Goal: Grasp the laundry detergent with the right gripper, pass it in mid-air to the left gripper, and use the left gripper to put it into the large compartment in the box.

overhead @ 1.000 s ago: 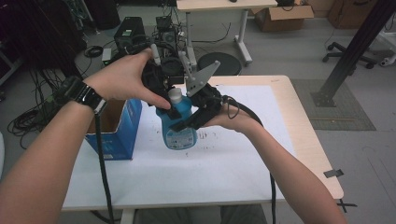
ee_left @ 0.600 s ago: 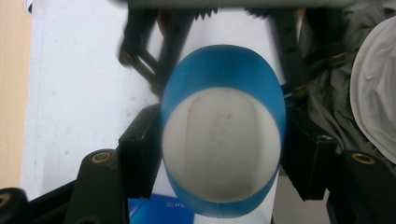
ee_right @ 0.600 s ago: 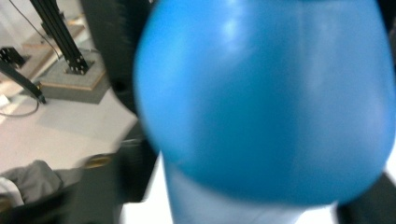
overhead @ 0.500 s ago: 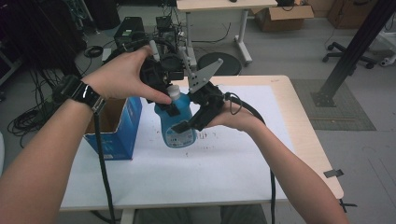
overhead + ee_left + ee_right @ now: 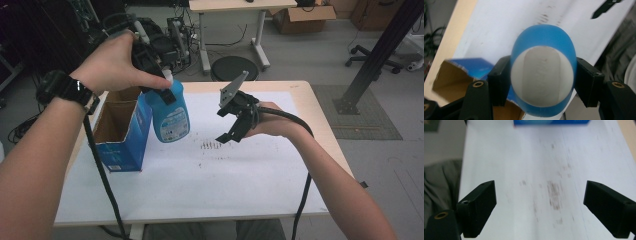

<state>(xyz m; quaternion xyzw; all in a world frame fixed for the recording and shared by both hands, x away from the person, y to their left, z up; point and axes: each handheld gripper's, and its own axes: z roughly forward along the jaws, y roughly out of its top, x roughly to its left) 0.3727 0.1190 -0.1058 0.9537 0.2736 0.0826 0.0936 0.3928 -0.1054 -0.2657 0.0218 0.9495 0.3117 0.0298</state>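
Above the table (image 5: 280, 200), left tool (image 5: 541, 82) clamped on blue bottle (image 5: 169, 112); right tool (image 5: 541, 210) just opening, empty.

White paper sheet (image 5: 210, 180) covering the pale wooden table (image 5: 320, 115): near half and whole right side free, open passage for a hand from the person's edge. Only obstacle standing on the surface is the open blue cardboard box (image 5: 120, 137) at the left edge, mouth up; it blocks a low approach from the left. Blue plastic bottle with white cap (image 5: 169, 112) hangs just right of the box, clamped in the left gripper (image 5: 152, 60), so the gap there is tight. Right gripper (image 5: 239, 122) hovers mid-table with jaws just opened, nothing between them; bare smudged paper shows ahead in the right gripper view
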